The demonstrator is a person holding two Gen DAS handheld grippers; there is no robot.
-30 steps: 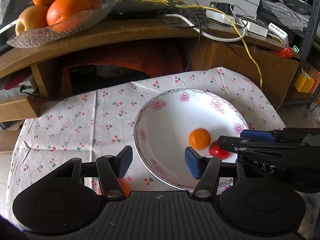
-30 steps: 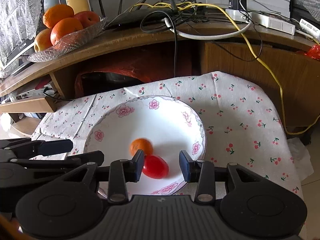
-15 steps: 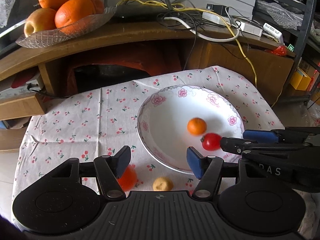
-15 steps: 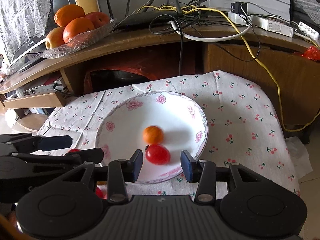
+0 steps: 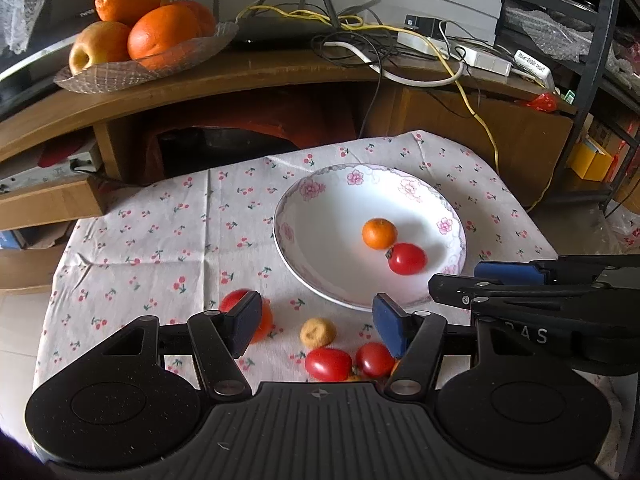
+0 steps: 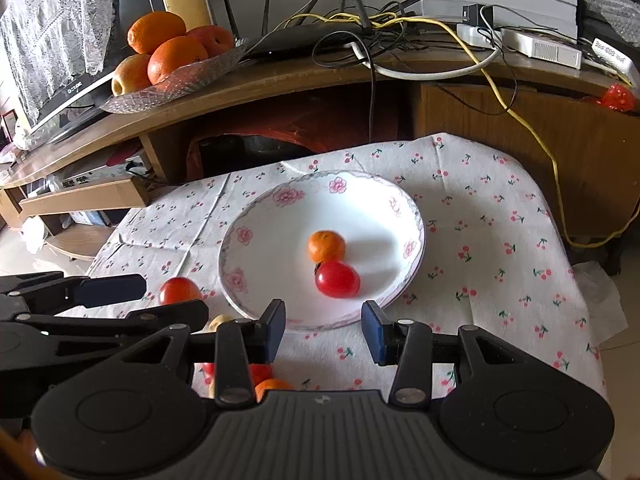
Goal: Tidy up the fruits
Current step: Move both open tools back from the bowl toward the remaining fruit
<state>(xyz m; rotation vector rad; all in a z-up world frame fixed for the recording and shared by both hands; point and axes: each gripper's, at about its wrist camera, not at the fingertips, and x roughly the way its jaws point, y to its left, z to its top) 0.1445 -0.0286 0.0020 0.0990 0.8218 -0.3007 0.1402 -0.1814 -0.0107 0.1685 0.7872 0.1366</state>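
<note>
A curved wooden shelf [image 5: 248, 80] runs behind the worktop, which is draped in a cherry-print cloth [image 5: 160, 240]. On that shelf, a glass dish [image 6: 172, 84] of oranges and an apple sits at the left, with a black router [image 6: 304, 42], tangled cables [image 5: 400, 40] and white power strips [image 6: 540, 50] to its right. A dark metal rack [image 5: 600, 60] stands right of the shelf, and a lace curtain [image 6: 52, 28] hangs at its far left in daylight.
</note>
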